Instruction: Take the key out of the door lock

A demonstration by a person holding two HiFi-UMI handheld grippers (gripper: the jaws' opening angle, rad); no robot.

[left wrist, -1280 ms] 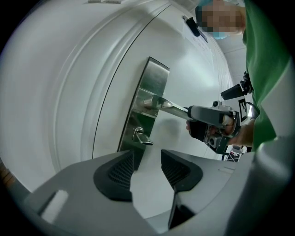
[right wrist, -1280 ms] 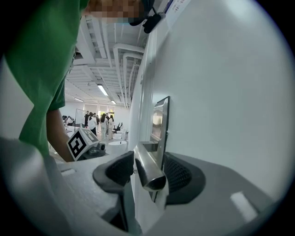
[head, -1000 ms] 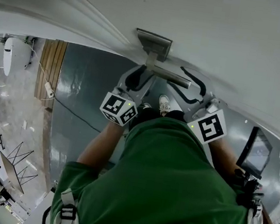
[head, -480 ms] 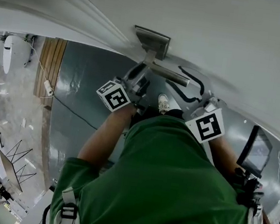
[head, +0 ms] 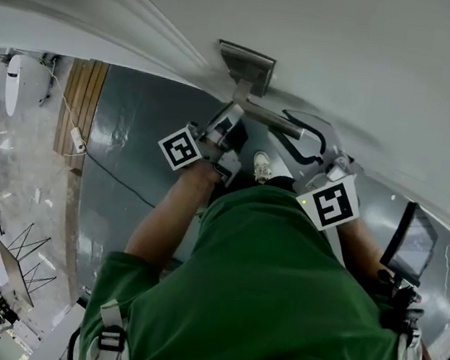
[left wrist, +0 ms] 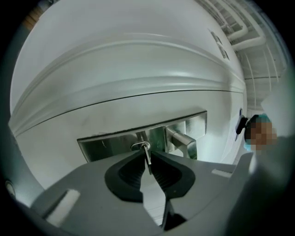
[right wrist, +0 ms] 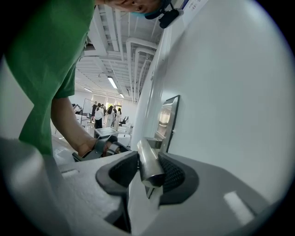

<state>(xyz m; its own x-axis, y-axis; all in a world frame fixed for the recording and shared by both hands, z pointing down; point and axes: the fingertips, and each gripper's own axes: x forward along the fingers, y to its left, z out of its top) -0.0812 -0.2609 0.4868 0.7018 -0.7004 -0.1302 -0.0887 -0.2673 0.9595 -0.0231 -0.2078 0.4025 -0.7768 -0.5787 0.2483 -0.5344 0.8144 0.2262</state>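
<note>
The lever handle (head: 277,124) sticks out from the lock plate (head: 246,65) toward the near side and runs off right, crowding the key (left wrist: 146,154) just beside it, while left of the plate the flat door (head: 353,52) face leaves open room.

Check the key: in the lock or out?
In. The left gripper view shows the key seated in the lock cylinder, its head between the jaws of the left gripper, which have just been closing on it.
</note>
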